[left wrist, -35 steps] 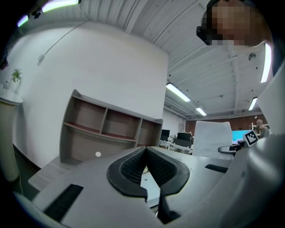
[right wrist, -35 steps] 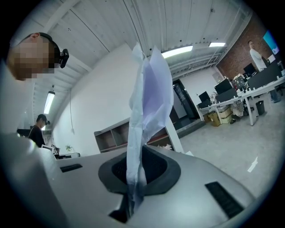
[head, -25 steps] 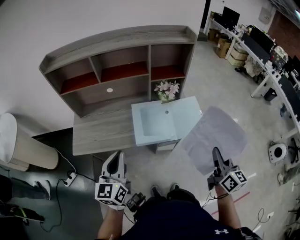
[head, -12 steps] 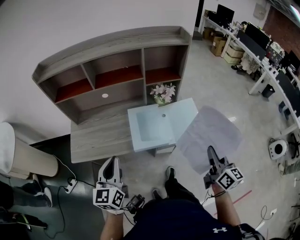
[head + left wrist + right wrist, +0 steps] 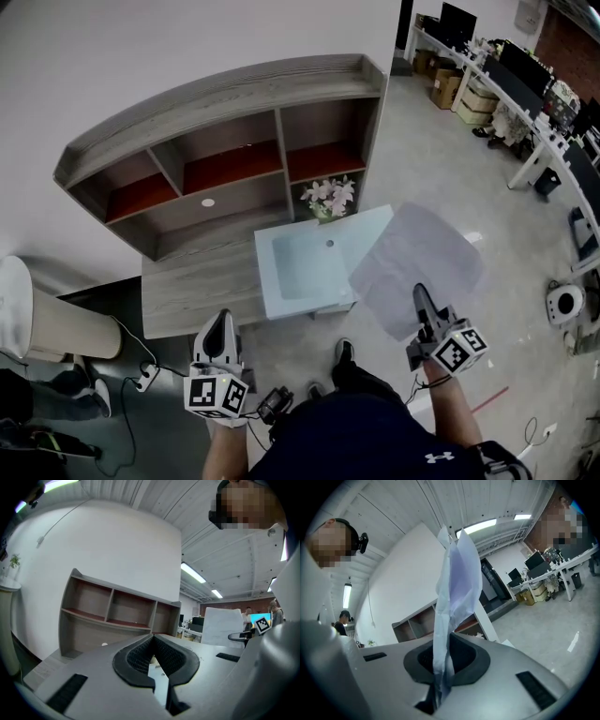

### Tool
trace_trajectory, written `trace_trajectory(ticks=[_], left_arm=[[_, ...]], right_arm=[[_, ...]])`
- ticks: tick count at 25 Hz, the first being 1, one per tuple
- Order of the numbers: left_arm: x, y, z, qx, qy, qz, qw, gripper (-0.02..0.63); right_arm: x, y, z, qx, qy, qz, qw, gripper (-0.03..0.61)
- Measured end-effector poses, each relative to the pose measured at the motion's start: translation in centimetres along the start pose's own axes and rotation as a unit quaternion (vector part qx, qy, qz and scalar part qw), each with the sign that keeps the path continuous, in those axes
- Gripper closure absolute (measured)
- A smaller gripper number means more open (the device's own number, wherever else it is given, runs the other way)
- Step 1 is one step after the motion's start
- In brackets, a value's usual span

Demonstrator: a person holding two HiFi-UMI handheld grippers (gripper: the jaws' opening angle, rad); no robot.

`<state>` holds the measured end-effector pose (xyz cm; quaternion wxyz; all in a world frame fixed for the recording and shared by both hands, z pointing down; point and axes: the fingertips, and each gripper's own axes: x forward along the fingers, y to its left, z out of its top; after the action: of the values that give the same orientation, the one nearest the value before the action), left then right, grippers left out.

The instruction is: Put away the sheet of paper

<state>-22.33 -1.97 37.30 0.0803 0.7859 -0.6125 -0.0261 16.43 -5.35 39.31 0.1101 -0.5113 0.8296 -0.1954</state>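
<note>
**A:** So, where is the sheet of paper (image 5: pixel 417 258)?

**B:** It is in the right gripper (image 5: pixel 419 298). The jaws are closed tight on its lower edge. The sheet rises up and away from the tips, creased and a little bowed, and touches nothing else.

**A:** And where is it relative to the furniture?

**B:** In the head view it is just right of the light-blue case (image 5: pixel 309 262). Its left edge overlaps the case's right corner, and the rest shows against the floor (image 5: pixel 441 159).

**A:** What about the other gripper?

**B:** The left gripper (image 5: pixel 221 321) is held low on the person's left and points at the front edge of the desk (image 5: pixel 187 291). Its jaws meet at the tips with nothing between them. It is well apart from the paper.

**A:** Describe the surface.

**B:** It is a grey wood-grain desk with a hutch (image 5: pixel 225 98) of open compartments, whose shelves are lined reddish-brown. The case lies open on the desk's right end. A small pot of pale flowers (image 5: pixel 328 195) stands just behind it, under the hutch's right compartment.

**A:** And the room?

**B:** There is a plain white wall (image 5: pixel 141 37) behind the hutch. Rows of office desks with monitors (image 5: pixel 525 89) stand at the far right. A round white device (image 5: pixel 565 302) sits on the pale floor. A power strip (image 5: pixel 145 375) with its cable lies on darker flooring to the left.
</note>
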Motion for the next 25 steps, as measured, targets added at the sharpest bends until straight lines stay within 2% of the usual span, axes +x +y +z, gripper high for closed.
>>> trace_trajectory(ticks=[12,18,25], left_arm=[[8.5,-1.3,0.0,-0.007,0.022,0.013,0.9997,0.598],[10.2,-1.3,0.6,-0.011,0.022,0.036,0.9991,0.598],[12.9,-2.3,0.4,-0.001,0.028,0.043,0.9987,0.598]], right_arm=[[7.6,-5.5,0.4,0.023,0.031,0.022,0.999,0.565],[10.3,-7.5,0.7,0.034,0.042,0.037,0.998,0.565],[13.4,-9.7,0.6,0.039,0.066,0.053,0.996,0.565]])
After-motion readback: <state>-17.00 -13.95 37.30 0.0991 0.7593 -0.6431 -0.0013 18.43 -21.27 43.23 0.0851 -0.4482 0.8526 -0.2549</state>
